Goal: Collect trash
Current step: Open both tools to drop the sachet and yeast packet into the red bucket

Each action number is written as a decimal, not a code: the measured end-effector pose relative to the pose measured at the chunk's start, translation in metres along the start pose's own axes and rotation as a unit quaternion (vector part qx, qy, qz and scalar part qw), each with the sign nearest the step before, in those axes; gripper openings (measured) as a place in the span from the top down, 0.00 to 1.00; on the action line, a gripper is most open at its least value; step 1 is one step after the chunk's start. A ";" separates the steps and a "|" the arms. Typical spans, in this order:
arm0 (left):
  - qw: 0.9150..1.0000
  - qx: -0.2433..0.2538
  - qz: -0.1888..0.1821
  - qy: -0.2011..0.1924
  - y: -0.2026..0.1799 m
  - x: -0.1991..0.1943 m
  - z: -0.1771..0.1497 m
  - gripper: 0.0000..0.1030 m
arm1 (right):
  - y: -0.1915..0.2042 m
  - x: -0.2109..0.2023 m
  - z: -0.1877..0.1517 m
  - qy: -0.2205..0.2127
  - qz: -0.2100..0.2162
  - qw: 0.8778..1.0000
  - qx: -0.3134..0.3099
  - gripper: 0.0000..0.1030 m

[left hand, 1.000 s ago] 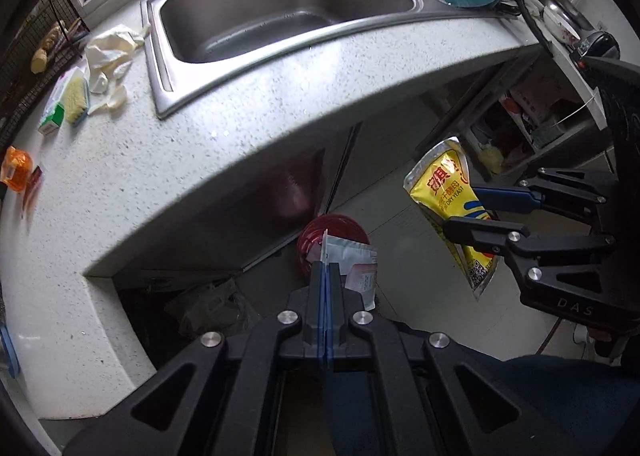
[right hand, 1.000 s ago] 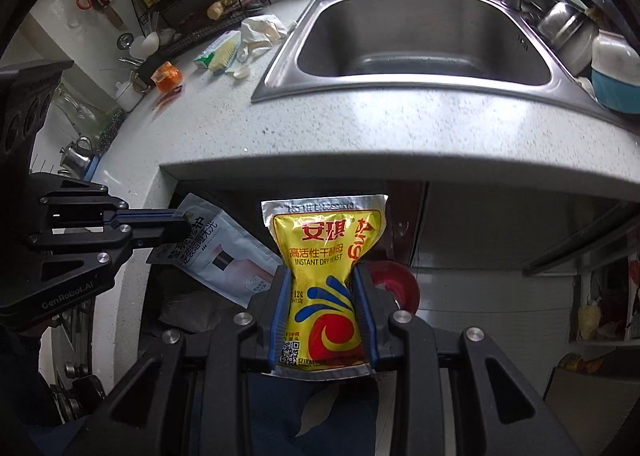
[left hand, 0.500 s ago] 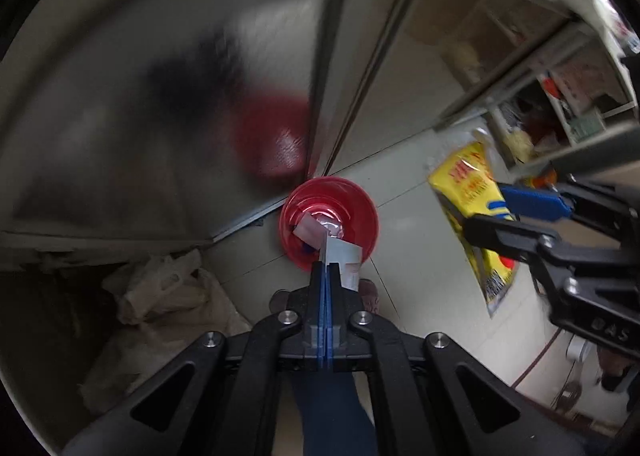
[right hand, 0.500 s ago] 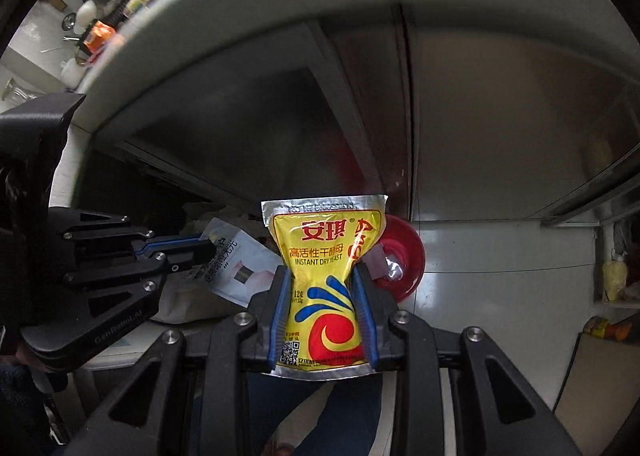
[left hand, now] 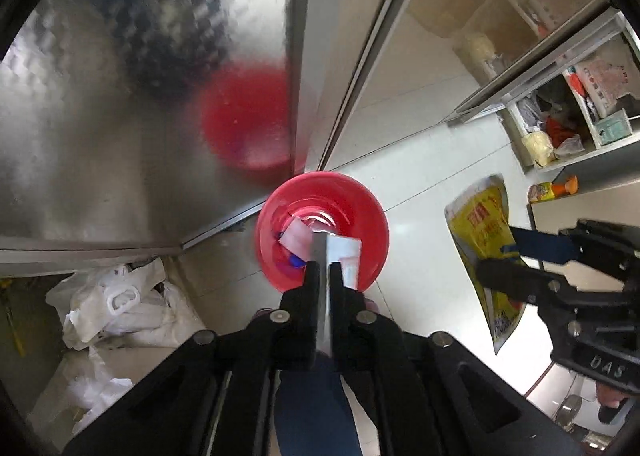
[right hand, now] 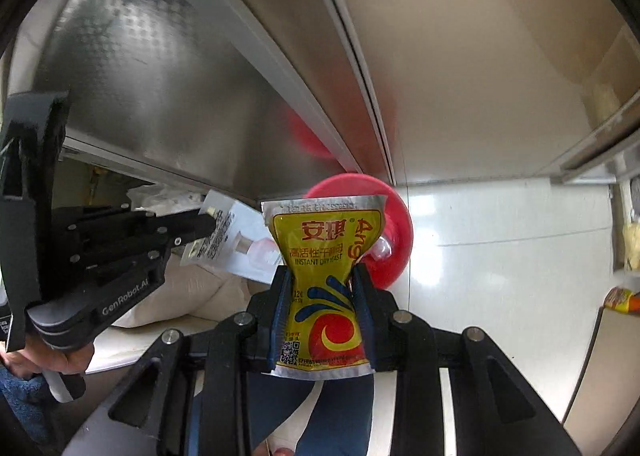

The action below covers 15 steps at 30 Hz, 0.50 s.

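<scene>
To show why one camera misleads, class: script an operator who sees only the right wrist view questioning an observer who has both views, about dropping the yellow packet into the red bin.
Operator: From here my yellow packet overlaps the red bin. Is it really above it?
Observer: No. In the left wrist view the yellow packet, clamped in the right gripper, hangs to the right of the red bin, over bare floor tile.
Operator: The packet hides the bin's mouth from me. Is anything inside?
Observer: Yes. A white scrap and something small and blue lie inside it.
</scene>
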<state>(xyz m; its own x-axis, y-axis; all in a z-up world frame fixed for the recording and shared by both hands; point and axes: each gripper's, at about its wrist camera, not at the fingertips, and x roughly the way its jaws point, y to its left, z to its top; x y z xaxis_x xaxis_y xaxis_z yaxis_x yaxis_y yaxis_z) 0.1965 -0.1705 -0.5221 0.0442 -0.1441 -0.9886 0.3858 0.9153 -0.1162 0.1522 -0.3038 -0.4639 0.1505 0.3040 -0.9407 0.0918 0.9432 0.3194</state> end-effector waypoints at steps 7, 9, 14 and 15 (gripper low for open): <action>0.999 -0.002 0.033 0.007 0.002 0.002 -0.007 0.53 | -0.010 0.009 -0.007 0.013 0.006 1.000 0.011 0.72; 1.000 -0.003 0.027 0.004 0.007 -0.002 -0.011 0.44 | -0.009 0.012 -0.006 0.014 0.008 1.000 0.007 0.72; 1.000 -0.005 0.029 0.007 0.015 -0.001 -0.018 0.42 | -0.008 0.014 -0.002 0.013 0.011 1.000 -0.009 0.72; 0.999 -0.014 0.028 0.008 0.018 -0.001 -0.020 0.42 | -0.010 0.013 -0.003 0.013 0.013 1.000 -0.010 0.71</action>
<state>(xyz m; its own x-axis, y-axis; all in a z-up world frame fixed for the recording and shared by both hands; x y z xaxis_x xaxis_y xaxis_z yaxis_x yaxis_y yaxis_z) 0.1851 -0.1462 -0.5250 0.0501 -0.0856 -0.9951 0.3573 0.9319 -0.0622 0.1504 -0.3088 -0.4794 0.1269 0.3321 -0.9347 0.0676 0.9372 0.3422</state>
